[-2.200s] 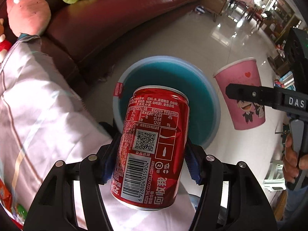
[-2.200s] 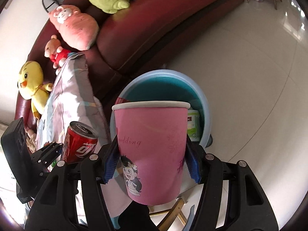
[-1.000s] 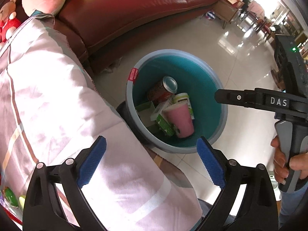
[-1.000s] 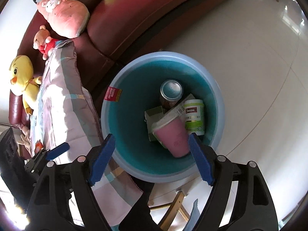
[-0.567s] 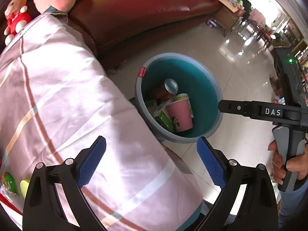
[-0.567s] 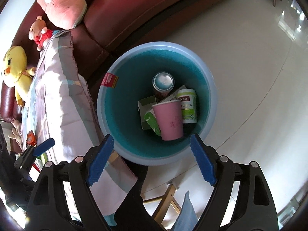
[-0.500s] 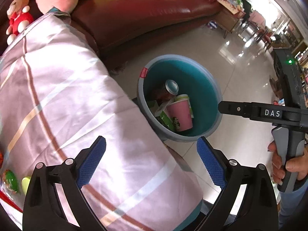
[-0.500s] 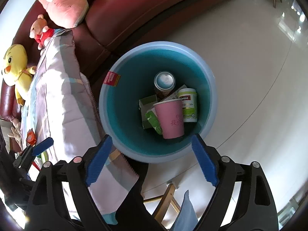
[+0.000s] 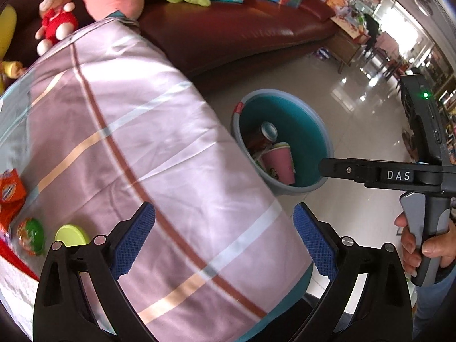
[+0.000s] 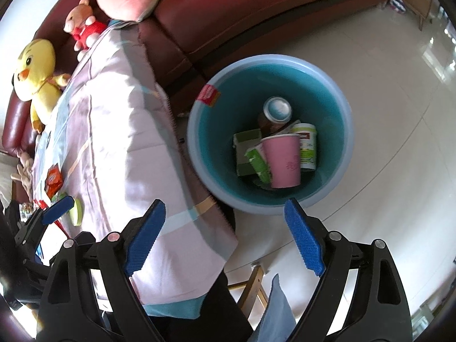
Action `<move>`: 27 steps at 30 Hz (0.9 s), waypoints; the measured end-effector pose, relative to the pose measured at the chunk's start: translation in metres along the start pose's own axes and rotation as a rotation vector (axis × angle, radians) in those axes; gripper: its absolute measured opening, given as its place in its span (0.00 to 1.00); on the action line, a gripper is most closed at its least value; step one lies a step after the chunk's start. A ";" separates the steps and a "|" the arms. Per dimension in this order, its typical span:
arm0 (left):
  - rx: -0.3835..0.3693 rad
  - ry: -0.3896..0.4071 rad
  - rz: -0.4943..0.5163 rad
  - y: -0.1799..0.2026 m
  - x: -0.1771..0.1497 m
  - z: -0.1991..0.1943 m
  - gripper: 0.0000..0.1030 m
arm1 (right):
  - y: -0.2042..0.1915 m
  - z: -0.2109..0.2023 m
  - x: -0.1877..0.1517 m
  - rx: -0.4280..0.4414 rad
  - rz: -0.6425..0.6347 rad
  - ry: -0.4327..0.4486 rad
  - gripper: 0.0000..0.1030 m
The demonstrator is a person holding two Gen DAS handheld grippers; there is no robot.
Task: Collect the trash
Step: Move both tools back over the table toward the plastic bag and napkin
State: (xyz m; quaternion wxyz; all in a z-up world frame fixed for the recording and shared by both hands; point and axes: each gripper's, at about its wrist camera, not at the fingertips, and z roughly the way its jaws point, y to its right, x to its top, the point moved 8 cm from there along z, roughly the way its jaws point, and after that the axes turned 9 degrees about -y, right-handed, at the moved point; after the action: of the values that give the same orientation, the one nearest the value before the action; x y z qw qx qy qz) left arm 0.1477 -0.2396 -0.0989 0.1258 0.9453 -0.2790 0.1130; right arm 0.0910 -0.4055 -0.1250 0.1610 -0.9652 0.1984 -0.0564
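Both grippers empty, trash is in the bin.

My left gripper (image 9: 223,238) has its blue pads spread wide over the pink striped cloth-covered table (image 9: 136,148); my right gripper (image 10: 225,235) is spread too, at the table edge, just short of the round blue plastic bin (image 10: 339,171) on the floor. Inside: pink paper cup (image 10: 283,161), red soda can (image 10: 275,114), white-green tub (image 10: 306,149), green carton (image 10: 246,154). Beyond, dark red leather sofa (image 10: 256,8).
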 end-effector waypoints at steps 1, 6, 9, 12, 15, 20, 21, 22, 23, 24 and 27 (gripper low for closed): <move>0.000 0.001 -0.006 -0.004 -0.003 -0.002 0.95 | -0.004 0.000 -0.001 0.000 -0.006 -0.001 0.79; 0.014 0.013 -0.051 -0.027 -0.021 -0.013 0.95 | -0.025 0.005 -0.008 -0.002 -0.042 -0.017 0.79; 0.023 0.022 -0.082 -0.043 -0.031 -0.021 0.95 | -0.041 0.008 -0.013 -0.003 -0.069 -0.029 0.79; 0.033 0.028 -0.117 -0.061 -0.044 -0.030 0.95 | -0.058 0.011 -0.019 -0.005 -0.098 -0.039 0.79; 0.048 0.038 -0.153 -0.080 -0.059 -0.040 0.95 | -0.075 0.015 -0.026 -0.005 -0.130 -0.052 0.79; 0.070 0.052 -0.224 -0.112 -0.085 -0.054 0.95 | -0.105 0.024 -0.039 -0.009 -0.187 -0.073 0.79; 0.080 0.056 -0.242 -0.120 -0.092 -0.058 0.95 | -0.110 0.025 -0.041 -0.010 -0.194 -0.077 0.79; 0.088 0.061 -0.256 -0.127 -0.098 -0.061 0.95 | -0.118 0.027 -0.045 -0.008 -0.207 -0.081 0.79; 0.096 0.066 -0.269 -0.132 -0.104 -0.065 0.95 | -0.126 0.029 -0.049 -0.005 -0.221 -0.086 0.79; 0.107 0.073 -0.287 -0.140 -0.111 -0.070 0.95 | -0.131 0.031 -0.051 -0.005 -0.233 -0.090 0.79; 0.137 0.094 -0.343 -0.160 -0.134 -0.085 0.95 | -0.156 0.038 -0.066 -0.003 -0.294 -0.112 0.79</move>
State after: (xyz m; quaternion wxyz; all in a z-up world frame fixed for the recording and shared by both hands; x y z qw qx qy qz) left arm 0.1150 -0.0176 -0.0851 0.0917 0.9790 -0.0992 0.1528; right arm 0.0937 -0.2326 -0.1116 0.1602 -0.9857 0.0458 -0.0249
